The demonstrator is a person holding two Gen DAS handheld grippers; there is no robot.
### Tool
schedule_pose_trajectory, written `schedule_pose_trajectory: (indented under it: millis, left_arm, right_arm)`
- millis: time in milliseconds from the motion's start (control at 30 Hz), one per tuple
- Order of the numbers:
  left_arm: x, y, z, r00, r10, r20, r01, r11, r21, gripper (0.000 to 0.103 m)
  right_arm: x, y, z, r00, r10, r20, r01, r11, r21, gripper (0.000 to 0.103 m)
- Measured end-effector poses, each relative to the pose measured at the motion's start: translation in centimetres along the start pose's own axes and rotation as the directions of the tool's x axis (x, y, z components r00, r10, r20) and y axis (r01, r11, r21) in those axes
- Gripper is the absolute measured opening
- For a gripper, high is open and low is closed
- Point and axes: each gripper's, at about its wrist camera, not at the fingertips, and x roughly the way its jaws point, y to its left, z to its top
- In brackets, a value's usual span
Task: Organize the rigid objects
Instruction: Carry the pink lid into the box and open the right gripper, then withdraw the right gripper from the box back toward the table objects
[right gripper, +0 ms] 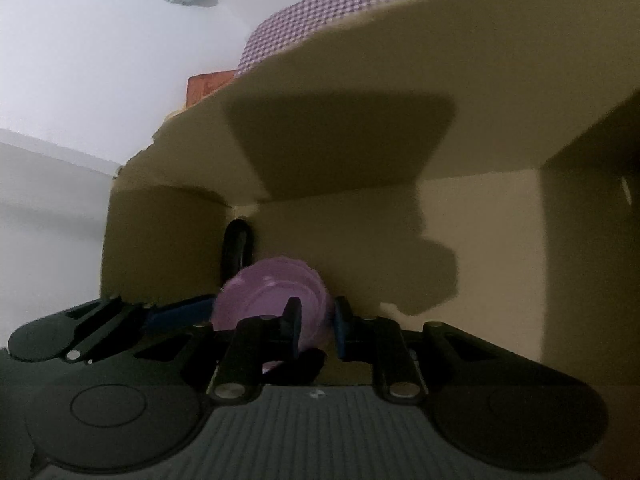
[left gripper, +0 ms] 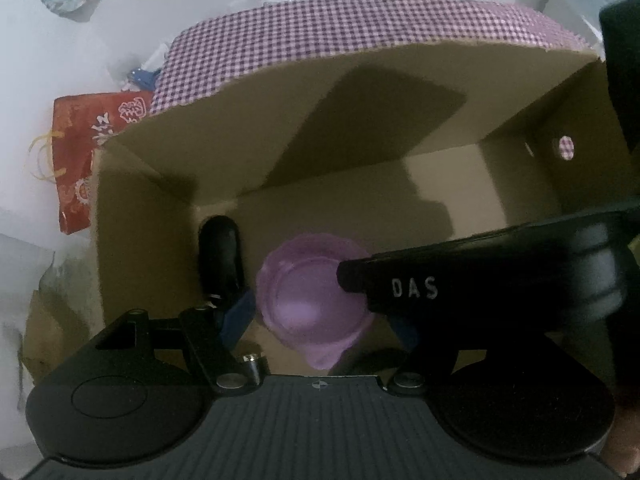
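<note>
Sitting inside the cardboard box, a lilac scalloped dish seems pinched by the right gripper; left gripper agape.

Both grippers point steeply down. Left gripper stands with jaws wide, straddling the purple dish (contact on its right pad is hidden). Right gripper reaches in from the right, jaws narrow, pinching the dish's rim.
</note>
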Motion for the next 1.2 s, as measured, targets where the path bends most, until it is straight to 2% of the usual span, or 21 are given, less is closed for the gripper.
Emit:
schedule_pose_trajectory:
  millis: [67,233,400,533,633,733,800,867,900,967,1067,1133,1200]
  left_arm:
    - [-0.6,0.2,-0.1,1.000,-0.003,0.011,0.003,1.000,-0.011,0.073]
    - [-2.8,0.8,-0.6,0.998,-0.019,0.053,0.022,0.999,-0.043,0.073]
    - [-6.4,0.9,-1.3,0.991,-0.038,0.128,0.047,0.997,-0.067,0.073]
    - [-9.9,1.0,-2.6,0.978,-0.082,0.193,0.100,0.991,-0.084,0.073]
    - [-12.6,0.7,-4.2,0.959,-0.120,0.255,0.144,0.987,-0.078,0.073]
    - [-15.0,-0.2,-6.5,0.939,-0.130,0.318,0.150,0.988,-0.039,0.073]
    - [-16.4,-0.7,-8.6,0.923,-0.146,0.356,0.165,0.986,-0.024,0.073]
    - [-17.1,-1.1,-10.4,0.911,-0.164,0.377,0.184,0.983,-0.016,0.074]
    - [-17.4,-1.4,-11.6,0.904,-0.176,0.389,0.197,0.980,-0.012,0.076]
    - [-17.6,-2.0,-13.4,0.896,-0.185,0.404,0.205,0.979,-0.005,0.084]
    - [-17.1,-3.1,-16.0,0.891,-0.202,0.407,0.212,0.977,0.021,0.093]
    - [-16.6,-3.5,-17.5,0.889,-0.232,0.394,0.237,0.971,0.036,0.093]
    - [-15.8,-3.8,-18.6,0.889,-0.267,0.372,0.273,0.961,0.037,0.094]
  right_arm:
    - [-0.1,-0.5,-0.1,0.999,0.037,0.007,-0.037,0.999,0.030,0.026]
    - [-2.1,-1.0,0.0,0.994,0.084,0.068,-0.088,0.994,0.067,0.026]
    - [-6.6,-0.7,-1.4,0.972,0.165,0.170,-0.177,0.982,0.062,0.026]
    - [-11.3,-0.6,-4.2,0.935,0.230,0.272,-0.248,0.968,0.036,0.026]
    - [-15.0,-1.2,-7.5,0.901,0.264,0.344,-0.291,0.956,0.029,0.026]
    - [-18.8,-1.6,-11.7,0.862,0.285,0.419,-0.323,0.946,0.021,0.027]
    - [-21.0,-1.8,-14.8,0.831,0.287,0.477,-0.331,0.944,0.010,0.038]
    - [-22.5,-2.2,-17.8,0.805,0.277,0.525,-0.332,0.943,0.011,0.044]
    - [-23.1,-2.4,-19.3,0.795,0.267,0.544,-0.329,0.944,0.018,0.044]
    - [-23.4,-2.8,-21.9,0.791,0.236,0.565,-0.315,0.948,0.045,0.044]
    - [-23.1,-3.7,-25.3,0.800,0.177,0.573,-0.287,0.952,0.106,0.044]
    - [-22.9,-3.9,-27.2,0.811,0.125,0.572,-0.245,0.960,0.139,0.045]
    - [-22.9,-3.6,-28.5,0.817,0.054,0.574,-0.173,0.972,0.156,0.053]
